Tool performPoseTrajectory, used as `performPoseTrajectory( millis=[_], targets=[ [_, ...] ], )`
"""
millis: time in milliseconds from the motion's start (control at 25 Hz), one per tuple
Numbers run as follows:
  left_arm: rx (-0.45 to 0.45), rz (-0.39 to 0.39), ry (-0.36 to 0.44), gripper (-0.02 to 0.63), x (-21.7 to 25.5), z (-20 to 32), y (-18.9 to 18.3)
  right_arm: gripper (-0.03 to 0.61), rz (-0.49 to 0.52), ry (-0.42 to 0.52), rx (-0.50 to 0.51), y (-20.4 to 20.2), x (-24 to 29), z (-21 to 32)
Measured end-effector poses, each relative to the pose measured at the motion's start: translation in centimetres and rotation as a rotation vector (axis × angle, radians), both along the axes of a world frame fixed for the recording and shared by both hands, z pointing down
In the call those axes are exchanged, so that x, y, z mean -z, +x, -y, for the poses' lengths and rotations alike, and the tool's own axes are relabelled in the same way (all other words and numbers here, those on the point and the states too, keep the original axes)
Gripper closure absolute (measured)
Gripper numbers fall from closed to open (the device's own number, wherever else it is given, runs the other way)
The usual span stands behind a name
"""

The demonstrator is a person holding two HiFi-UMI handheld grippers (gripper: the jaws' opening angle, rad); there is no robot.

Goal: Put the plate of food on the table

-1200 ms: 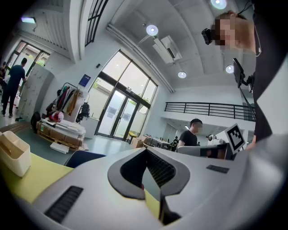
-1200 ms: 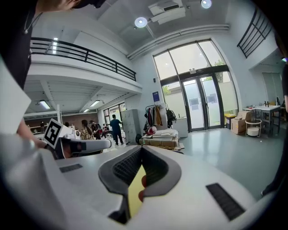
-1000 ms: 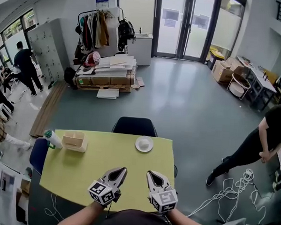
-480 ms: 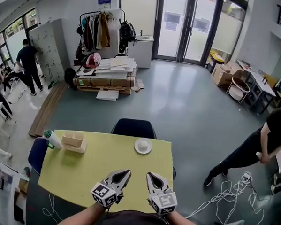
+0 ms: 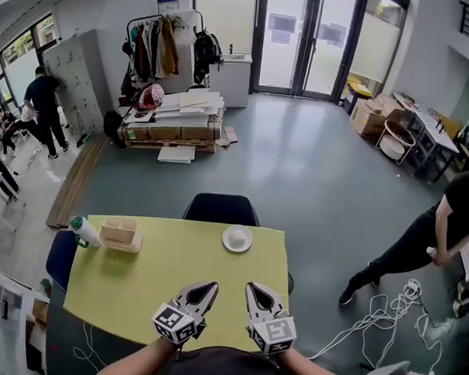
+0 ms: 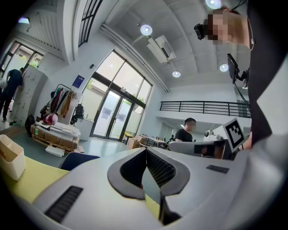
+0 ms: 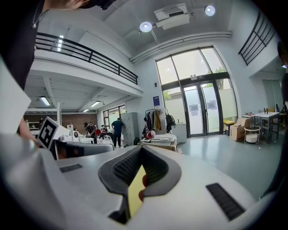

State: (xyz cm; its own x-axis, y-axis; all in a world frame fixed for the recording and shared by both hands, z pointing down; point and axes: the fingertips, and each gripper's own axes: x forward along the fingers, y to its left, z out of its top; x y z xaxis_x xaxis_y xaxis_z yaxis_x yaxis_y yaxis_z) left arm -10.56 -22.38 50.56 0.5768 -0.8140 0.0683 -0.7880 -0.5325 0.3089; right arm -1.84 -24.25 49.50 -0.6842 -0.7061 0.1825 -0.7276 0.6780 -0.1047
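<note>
Not much changes here. Our left gripper [image 5: 203, 289] and our right gripper [image 5: 255, 290] stay side by side over the near edge of the yellow table [image 5: 151, 284], just as they were a moment ago. They hardly move at all.

Both grippers are squeezed closed. In the left gripper view the two jaws meet at the tip, with nothing between them. In the right gripper view it is the same: the jaws touch at the tip, and we only see a bit of yellow table through the small gap lower down. So both are empty.

The white plate [image 5: 237, 239] sits on the far side of the table, just in front of the dark chair [image 5: 221, 209]. It is well apart from both grippers, and it is in the same spot as before. It is too small for us to tell what food is on it.

A tan box [image 5: 122, 234] and a white bottle [image 5: 84, 231] with a green top lie at the far left corner. They have not moved either.

What does this mean? We think the plate is already where it should be, on the table, and nobody is holding it. The job looks done, or our hands are just resting.
</note>
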Motion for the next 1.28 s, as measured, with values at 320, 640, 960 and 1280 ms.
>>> performPoseTrajectory(
  millis=[320,640,960,1280],
  targets=[
    [-0.008,0.005,-0.014,0.604,-0.6,0.0,0.1,0.566,-0.003,-0.007,-0.013,-0.1,-0.5,0.0],
    [-0.012,0.005,-0.029,0.603,-1.1,0.6,0.5,0.566,-0.004,-0.023,-0.022,0.3,-0.9,0.4],
    [-0.011,0.004,-0.034,0.603,-1.4,1.0,0.8,0.566,-0.006,-0.031,-0.033,0.5,-1.1,0.8],
    [-0.006,0.002,-0.037,0.603,-1.6,1.2,0.4,0.566,-0.009,-0.033,-0.035,0.5,-1.3,0.8]
  ],
)
